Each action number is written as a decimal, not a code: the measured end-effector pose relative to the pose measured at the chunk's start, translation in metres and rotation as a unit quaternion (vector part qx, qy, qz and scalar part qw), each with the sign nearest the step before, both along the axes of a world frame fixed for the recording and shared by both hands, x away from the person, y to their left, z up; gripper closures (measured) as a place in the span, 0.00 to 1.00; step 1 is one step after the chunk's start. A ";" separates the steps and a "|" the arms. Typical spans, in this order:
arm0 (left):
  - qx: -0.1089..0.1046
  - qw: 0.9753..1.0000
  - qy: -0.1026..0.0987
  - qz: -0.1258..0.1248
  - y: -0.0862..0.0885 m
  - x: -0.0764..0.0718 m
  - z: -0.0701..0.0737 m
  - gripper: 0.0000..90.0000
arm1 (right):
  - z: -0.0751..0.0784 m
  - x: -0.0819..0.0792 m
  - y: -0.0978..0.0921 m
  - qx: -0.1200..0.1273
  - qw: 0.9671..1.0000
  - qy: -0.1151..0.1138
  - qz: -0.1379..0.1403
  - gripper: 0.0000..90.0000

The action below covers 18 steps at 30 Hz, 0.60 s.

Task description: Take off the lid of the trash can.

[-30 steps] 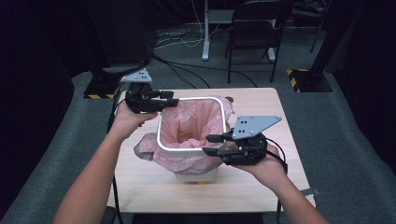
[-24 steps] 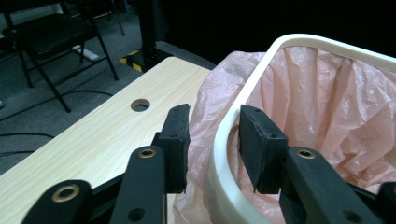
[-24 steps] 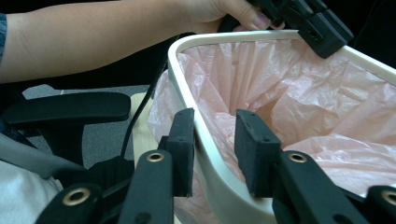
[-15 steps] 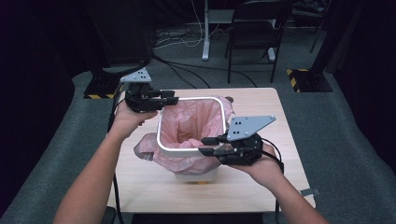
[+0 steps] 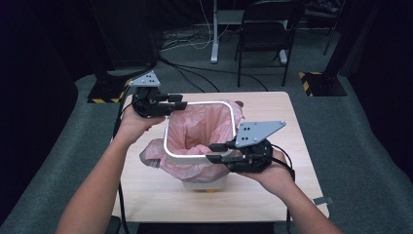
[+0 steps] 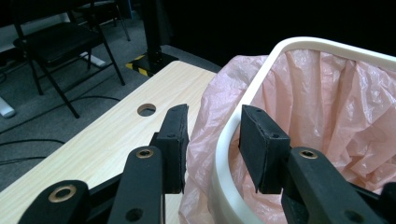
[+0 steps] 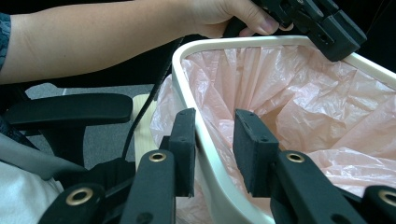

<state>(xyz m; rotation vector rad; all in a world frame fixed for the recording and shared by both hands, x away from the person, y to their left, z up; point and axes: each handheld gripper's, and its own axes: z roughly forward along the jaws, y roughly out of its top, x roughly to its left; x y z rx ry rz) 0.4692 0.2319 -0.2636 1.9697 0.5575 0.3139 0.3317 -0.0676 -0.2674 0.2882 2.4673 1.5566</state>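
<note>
Both tongs, left (image 5: 179, 101) and right (image 5: 215, 151), stand open astride the bin's white rim (image 5: 168, 146); pale wooden worktop (image 5: 272, 109) beneath, black chair (image 5: 265, 29) beyond on grey floor

The table (image 5: 272, 190) is pale wood, with a round hole (image 6: 146, 109) in its top near the far edge. Beyond it, at about 1 o'clock, a black folding chair (image 5: 267, 34) stands on grey carpet (image 5: 360, 146). At 12 o'clock rises a pale post (image 5: 214, 34), with cables (image 5: 195, 39) strewn at its foot. Black bases edged in yellow and black stripes sit at 10 o'clock (image 5: 104, 90) and 2 o'clock (image 5: 319, 84). A black armrest (image 7: 70, 109) lies at 9 o'clock in the right gripper view.
</note>
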 end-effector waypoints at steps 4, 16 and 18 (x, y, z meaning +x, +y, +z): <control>0.004 1.000 -0.001 -0.005 -0.001 -0.001 -0.002 0.71 | -0.002 0.000 0.002 -0.004 1.000 0.003 0.003 0.79; 0.009 1.000 0.006 -0.021 -0.003 0.000 -0.007 0.82 | -0.007 0.006 0.010 -0.021 0.999 0.009 0.027 0.81; 0.008 1.000 0.005 -0.021 -0.003 0.000 -0.008 0.82 | -0.007 0.006 0.011 -0.023 0.999 0.011 0.030 0.81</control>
